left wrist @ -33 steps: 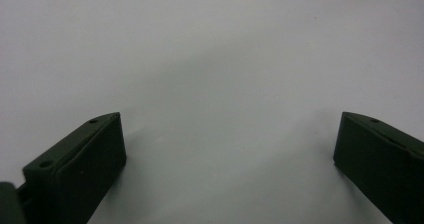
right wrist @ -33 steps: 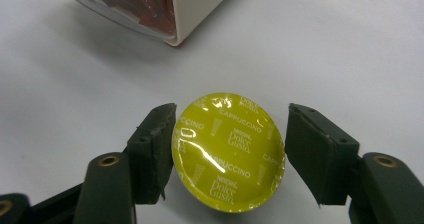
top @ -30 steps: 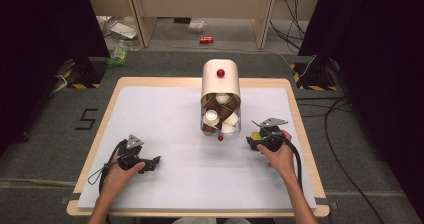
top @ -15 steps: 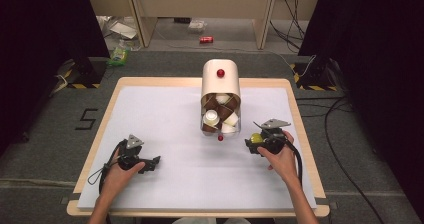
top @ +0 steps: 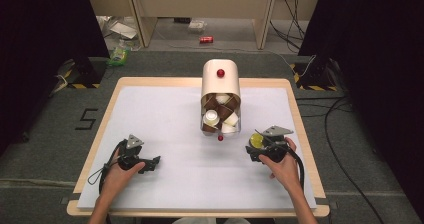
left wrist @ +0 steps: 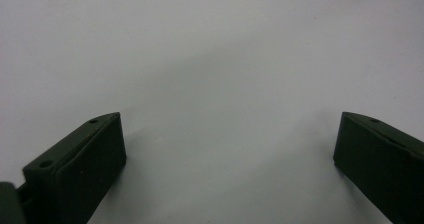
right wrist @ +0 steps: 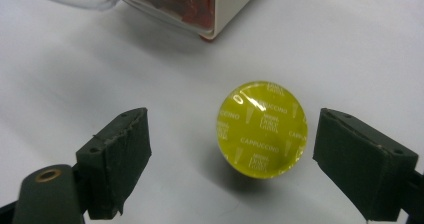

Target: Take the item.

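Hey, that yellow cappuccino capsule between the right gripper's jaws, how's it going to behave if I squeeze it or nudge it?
The capsule looks small and probably light, so a nudge would likely slide it across the smooth white table. Its round outline suggests it may roll if tipped onto its side. The shiny foil lid looks thin and could dent, so the open right gripper should probably close on its sides.

Right gripper (top: 256, 143): my jaws have just been opening and now stand wide either side of the yellow capsule (right wrist: 262, 129), which lies loose on the white sheet (top: 165, 114), touching neither pad. Hand drifted slightly.
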{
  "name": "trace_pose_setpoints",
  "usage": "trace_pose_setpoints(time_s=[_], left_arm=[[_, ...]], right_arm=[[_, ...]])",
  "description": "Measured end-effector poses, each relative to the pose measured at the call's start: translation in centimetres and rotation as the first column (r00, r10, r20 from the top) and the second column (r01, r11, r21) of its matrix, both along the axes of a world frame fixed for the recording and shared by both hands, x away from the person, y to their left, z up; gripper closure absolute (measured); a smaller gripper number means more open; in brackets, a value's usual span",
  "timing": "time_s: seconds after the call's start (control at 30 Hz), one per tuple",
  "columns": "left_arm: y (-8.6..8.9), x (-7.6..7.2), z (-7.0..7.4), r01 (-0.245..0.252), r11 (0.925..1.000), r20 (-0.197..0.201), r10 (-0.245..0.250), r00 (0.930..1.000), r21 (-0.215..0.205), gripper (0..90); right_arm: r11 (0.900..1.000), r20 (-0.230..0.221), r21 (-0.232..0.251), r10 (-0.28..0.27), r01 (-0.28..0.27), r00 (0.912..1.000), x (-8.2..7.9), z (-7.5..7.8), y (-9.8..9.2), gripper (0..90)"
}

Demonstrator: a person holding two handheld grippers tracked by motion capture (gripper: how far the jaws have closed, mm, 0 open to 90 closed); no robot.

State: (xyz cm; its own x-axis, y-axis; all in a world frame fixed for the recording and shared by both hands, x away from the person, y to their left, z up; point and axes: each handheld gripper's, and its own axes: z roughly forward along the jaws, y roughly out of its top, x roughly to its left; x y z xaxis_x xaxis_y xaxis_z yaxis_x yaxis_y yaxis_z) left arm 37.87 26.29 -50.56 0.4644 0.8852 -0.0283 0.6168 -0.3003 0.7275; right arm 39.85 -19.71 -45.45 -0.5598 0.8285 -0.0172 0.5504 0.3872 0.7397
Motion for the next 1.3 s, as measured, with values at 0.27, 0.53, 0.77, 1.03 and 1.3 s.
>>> trace_pose_setpoints(time_s=[0.27,0.53,0.77,1.03,1.3], left_arm=[[0.0,0.0,0.0,0.000,1.0000,0.000,0.000,1.0000,0.000,0.0],[0.0,0.0,0.0,0.000,1.0000,0.000,0.000,1.0000,0.000,0.0],[0.0,0.0,0.0,0.000,1.0000,0.000,0.000,1.0000,0.000,0.0],[0.0,0.0,0.0,0.000,1.0000,0.000,0.000,1.0000,0.000,0.0],[0.0,0.0,0.0,0.000,1.0000,0.000,0.000,1.0000,0.000,0.0]], right_arm=[[1.000,-0.010,-0.009,-0.016,0.016,0.9998,-1.5,-0.6,-1.0,15.7],[1.000,-0.027,-0.008,-0.028,0.028,0.9992,-2.8,-1.3,-2.0,15.7],[1.000,-0.031,-0.004,-0.026,0.026,0.9992,-3.5,-1.6,-2.3,15.7],[1.000,-0.037,-0.008,-0.017,0.017,0.9992,-4.1,-1.8,-2.3,15.7],[1.000,-0.052,-0.011,-0.021,0.021,0.9984,-5.0,-2.2,-2.7,15.7]])
